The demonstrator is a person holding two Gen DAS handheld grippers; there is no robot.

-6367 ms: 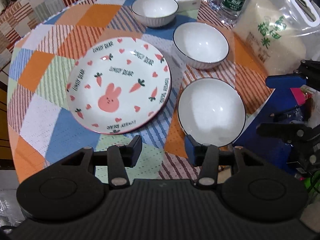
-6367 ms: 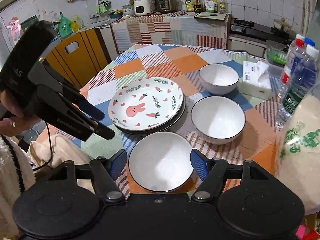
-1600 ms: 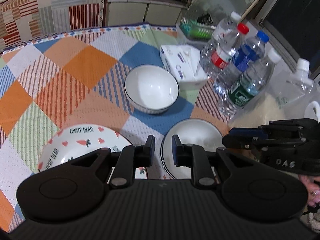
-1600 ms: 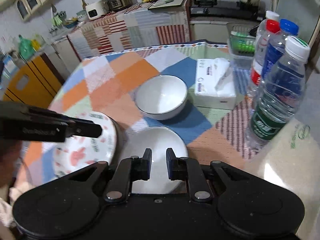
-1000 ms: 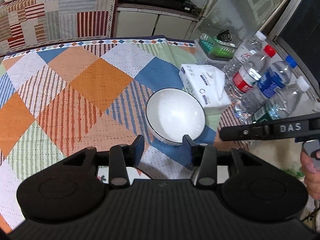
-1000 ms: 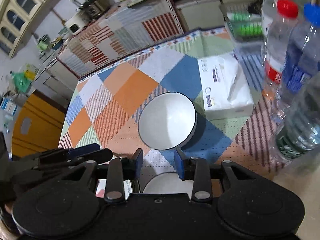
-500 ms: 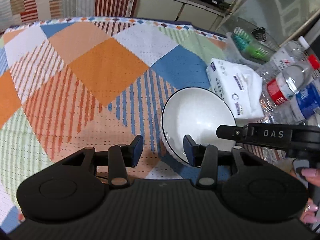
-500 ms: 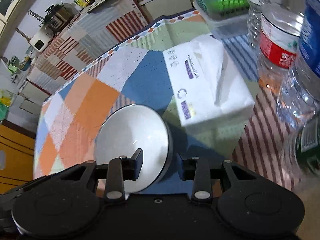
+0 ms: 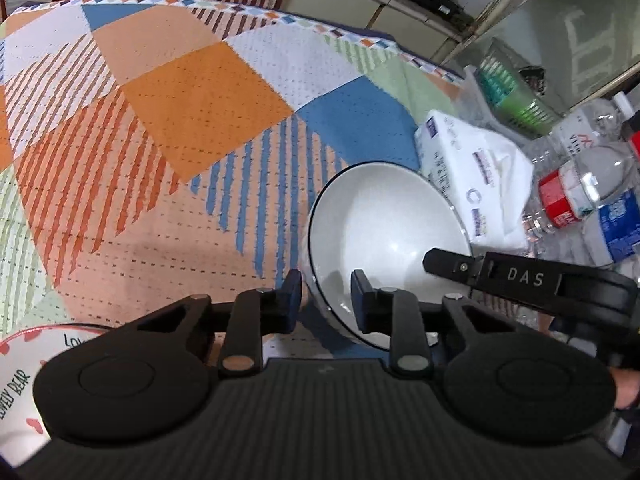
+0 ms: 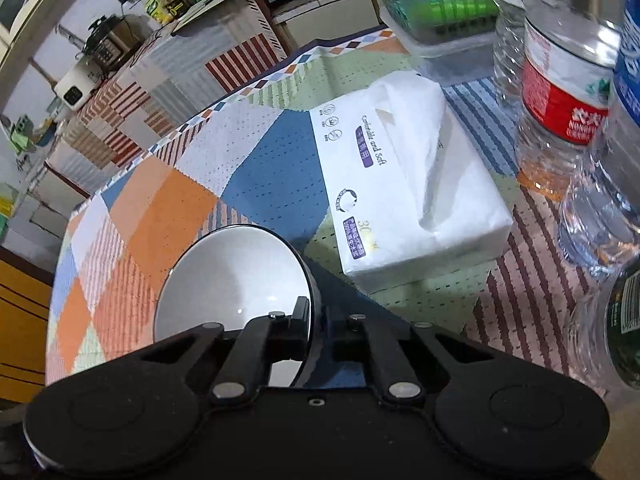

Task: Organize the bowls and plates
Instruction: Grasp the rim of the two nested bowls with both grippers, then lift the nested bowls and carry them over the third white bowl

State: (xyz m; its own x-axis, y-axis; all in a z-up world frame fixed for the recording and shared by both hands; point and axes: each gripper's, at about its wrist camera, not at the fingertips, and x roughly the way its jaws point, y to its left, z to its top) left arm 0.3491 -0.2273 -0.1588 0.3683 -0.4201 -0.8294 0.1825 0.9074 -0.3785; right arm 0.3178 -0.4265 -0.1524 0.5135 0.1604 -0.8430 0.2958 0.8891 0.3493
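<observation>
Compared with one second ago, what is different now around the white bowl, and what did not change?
Both grippers came down onto the white bowl. The right gripper has shut on its rim beside the tissue pack. The left gripper now straddles the opposite rim, with its jaws closing and a gap left at the pads. The bowl now looks tilted. The tissue pack, the bottles and the rabbit plate stayed where they were.

— What is your black two-finger left gripper (image 9: 326,296) doing?
— Its jaws are closing, one finger either side of a rim.
— And my black right gripper (image 10: 320,320)?
— Clamped tight, angled downward.
</observation>
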